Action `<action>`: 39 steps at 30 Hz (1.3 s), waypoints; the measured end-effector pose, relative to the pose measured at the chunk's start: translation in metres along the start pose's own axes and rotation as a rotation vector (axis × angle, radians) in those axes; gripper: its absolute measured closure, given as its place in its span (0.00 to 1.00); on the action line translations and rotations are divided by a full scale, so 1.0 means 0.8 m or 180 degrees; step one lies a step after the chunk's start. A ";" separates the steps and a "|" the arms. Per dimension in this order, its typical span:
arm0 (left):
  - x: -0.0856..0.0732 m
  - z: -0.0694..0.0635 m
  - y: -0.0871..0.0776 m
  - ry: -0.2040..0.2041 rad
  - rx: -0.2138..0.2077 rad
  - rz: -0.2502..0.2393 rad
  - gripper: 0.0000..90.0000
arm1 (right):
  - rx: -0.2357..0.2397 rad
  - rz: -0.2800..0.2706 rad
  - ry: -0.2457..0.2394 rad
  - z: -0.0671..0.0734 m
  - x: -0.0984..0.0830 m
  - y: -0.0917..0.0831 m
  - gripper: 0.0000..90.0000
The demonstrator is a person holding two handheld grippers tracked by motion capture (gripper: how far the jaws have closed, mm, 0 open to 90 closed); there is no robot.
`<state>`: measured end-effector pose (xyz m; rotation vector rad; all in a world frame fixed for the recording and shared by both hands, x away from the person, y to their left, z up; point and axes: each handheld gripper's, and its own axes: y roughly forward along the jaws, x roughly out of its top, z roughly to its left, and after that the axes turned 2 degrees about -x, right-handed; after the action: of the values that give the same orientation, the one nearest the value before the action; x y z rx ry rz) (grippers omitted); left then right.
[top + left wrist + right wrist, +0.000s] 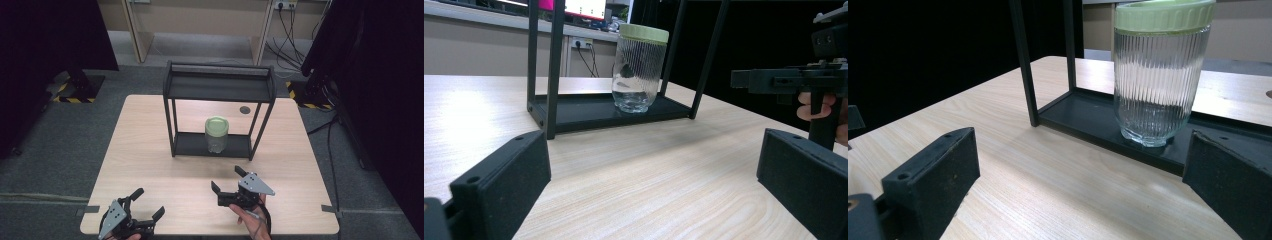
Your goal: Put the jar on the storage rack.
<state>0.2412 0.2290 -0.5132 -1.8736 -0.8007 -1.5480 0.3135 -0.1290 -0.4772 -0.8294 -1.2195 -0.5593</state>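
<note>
Both the right gripper (pixel 231 180) and left gripper (pixel 148 202) gape wide, empty; reaching in, the right could clip the rack's post (pixel 1024 65) or topple the jar (pixel 1158 75).

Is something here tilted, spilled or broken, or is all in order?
Nothing stands out. The jar stands upright on the rack's lower shelf, lid on, no spill around it. Both grippers, left and right, are open and hold nothing.
</note>
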 end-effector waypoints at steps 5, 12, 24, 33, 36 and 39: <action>0.000 0.000 0.000 0.0000 -0.0001 0.0001 0.00 | 0.0005 -0.0001 -0.0003 0.000 -0.002 -0.005 0.02; 0.000 0.000 0.000 0.0000 -0.0002 0.0001 0.00 | 0.0001 -0.0011 0.0014 0.000 -0.003 -0.012 0.02; 0.000 -0.001 0.000 0.0007 0.0001 0.0003 0.00 | -0.0004 -0.0022 0.0030 -0.002 -0.006 -0.022 0.02; 0.000 -0.001 0.000 0.0007 -0.0001 0.0002 0.00 | -0.0011 -0.0036 0.0052 -0.001 -0.008 -0.030 0.02; 0.000 0.000 0.000 0.0007 0.0001 0.0003 0.00 | -0.0005 -0.0043 0.0052 -0.001 -0.007 -0.031 0.02; 0.000 -0.001 0.000 0.0008 -0.0001 0.0002 0.00 | -0.0003 -0.0050 0.0054 0.000 -0.007 -0.032 0.02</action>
<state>0.2410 0.2286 -0.5131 -1.8713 -0.7989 -1.5500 0.2927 -0.1448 -0.4764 -0.8151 -1.2113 -0.5784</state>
